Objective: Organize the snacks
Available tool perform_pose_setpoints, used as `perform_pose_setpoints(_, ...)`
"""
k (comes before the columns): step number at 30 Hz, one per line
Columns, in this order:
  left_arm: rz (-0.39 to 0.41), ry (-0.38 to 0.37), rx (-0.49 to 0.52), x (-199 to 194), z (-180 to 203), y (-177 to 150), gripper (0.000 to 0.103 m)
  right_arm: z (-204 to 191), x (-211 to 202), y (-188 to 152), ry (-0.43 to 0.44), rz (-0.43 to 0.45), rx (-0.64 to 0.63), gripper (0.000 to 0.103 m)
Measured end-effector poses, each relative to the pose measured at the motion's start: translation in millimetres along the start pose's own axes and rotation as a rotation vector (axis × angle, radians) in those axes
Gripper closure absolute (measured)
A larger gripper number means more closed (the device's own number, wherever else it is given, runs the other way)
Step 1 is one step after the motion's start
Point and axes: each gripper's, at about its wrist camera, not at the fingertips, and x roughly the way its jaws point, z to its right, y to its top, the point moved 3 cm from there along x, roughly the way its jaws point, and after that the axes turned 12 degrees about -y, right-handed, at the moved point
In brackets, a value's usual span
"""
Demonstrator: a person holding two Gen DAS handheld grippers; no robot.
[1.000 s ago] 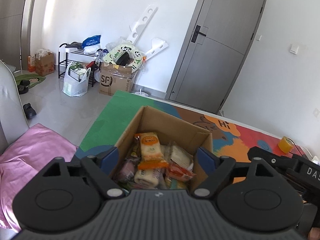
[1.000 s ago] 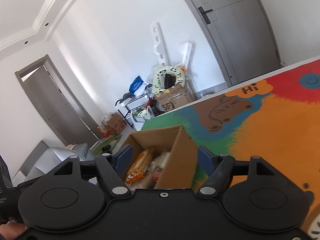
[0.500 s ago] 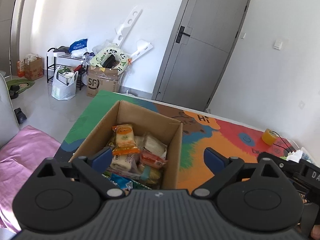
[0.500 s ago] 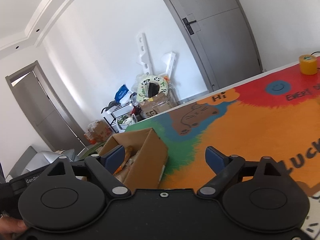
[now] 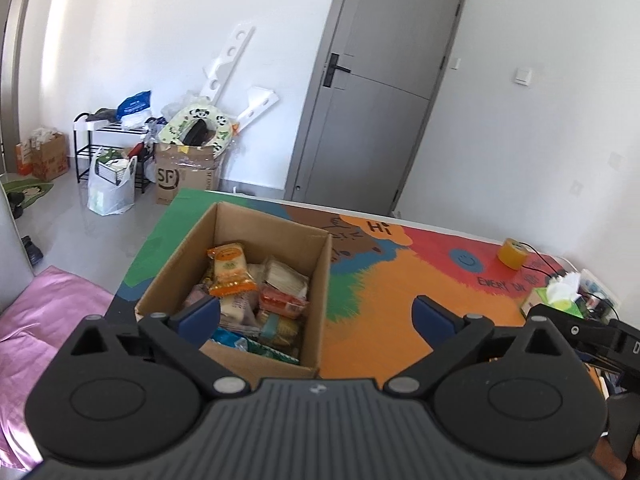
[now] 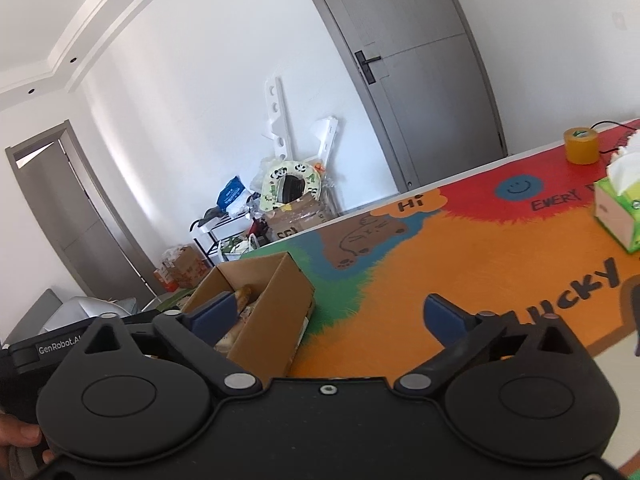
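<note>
1. A cardboard box [image 5: 236, 280] at lower centre-left of the left view holds every snack [image 5: 230, 270] in sight, the packets piled loosely inside; none lies on the mat.
2. The left gripper [image 5: 316, 312] hangs above the box's near edge, jaws spread wide and holding nothing, its left pad over the snacks and its right pad over the mat.
3. The right gripper [image 6: 326, 314] sits lower centre in its own view, jaws likewise spread and empty, the box [image 6: 264, 312] just behind its left pad.
4. By the look of it, the sorting has barely begun or is already packed away; the pictures do not settle which, and no second container shows.
5. The worktop [image 5: 392, 300] is covered by a bright mat of orange, red, green and blue, lettered "Hi" at centre.
6. A tape roll [image 5: 513, 253] stands at the far right edge, a green tissue box [image 6: 620, 212] nearer, both well apart from the snacks.
7. Beyond, a grey door [image 5: 376, 92] fills upper centre; a rack [image 5: 108, 148], bags and an "SF" carton crowd the white wall at left, with pink bedding [image 5: 36, 320] at lower left.
</note>
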Motion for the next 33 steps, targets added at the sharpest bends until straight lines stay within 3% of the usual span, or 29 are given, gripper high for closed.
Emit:
perform_pose_setpoints(14, -0.046, -0.012, 0.082, -21, 21, -27, 0.001, 19, -41, -18, -0.049, 0.012, -0.012, 0.0)
perform_pose_setpoints(33, -0.046, 0.001, 0.136, -56, 23, -28, 0.001, 21, -73, -27, -0.06, 0.012, -0.079, 0.0)
